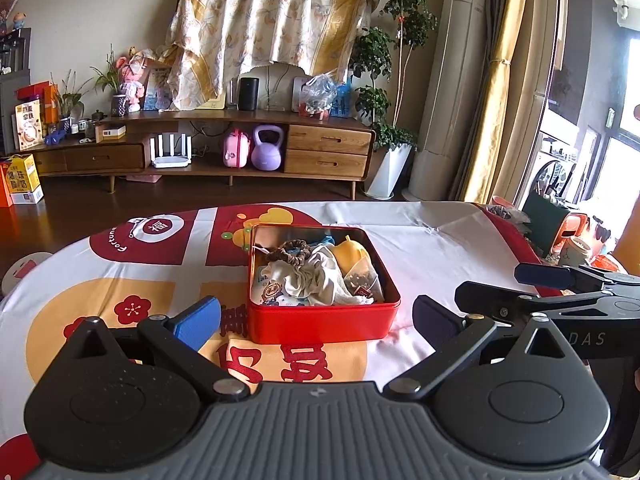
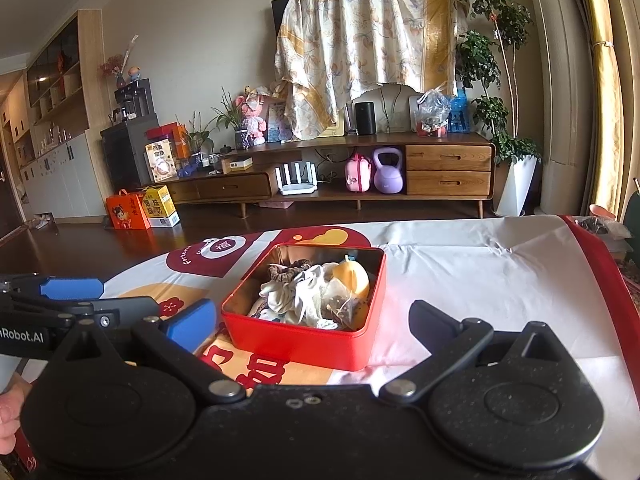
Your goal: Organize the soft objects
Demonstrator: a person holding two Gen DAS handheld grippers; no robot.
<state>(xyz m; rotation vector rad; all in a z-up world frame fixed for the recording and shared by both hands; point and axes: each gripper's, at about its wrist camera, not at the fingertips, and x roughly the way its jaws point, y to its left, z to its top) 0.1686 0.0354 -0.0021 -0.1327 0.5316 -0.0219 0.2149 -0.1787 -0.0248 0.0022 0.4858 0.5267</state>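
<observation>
So here I am with both grippers parked at the near edge of the counter [image 1: 420, 232], which has a white, red and orange printed cloth over it. My left gripper [image 1: 316, 316] has its jaws spread as wide as they go, nothing between them, just the near wall of the red tin [image 1: 320, 320] sitting in the gap a little farther out. My right gripper [image 2: 312, 320] is the same deal: jaws wide apart, empty, with the tin just beyond them.

The tin is open, no lid on it, sitting roughly mid-counter. The soft stuff is all piled inside: a brown scrunchie [image 1: 288, 250] at the far left, a crumpled white cloth [image 1: 316, 276] in the middle, a yellow rounded thing [image 1: 352, 254] at the far right, and a mesh tea bag [image 1: 362, 280] leaning against the right side. Some printed fabric sits at the near-left corner underneath.

Each gripper shows up in the other one's camera, so they're side by side, near each other but not touching.
</observation>
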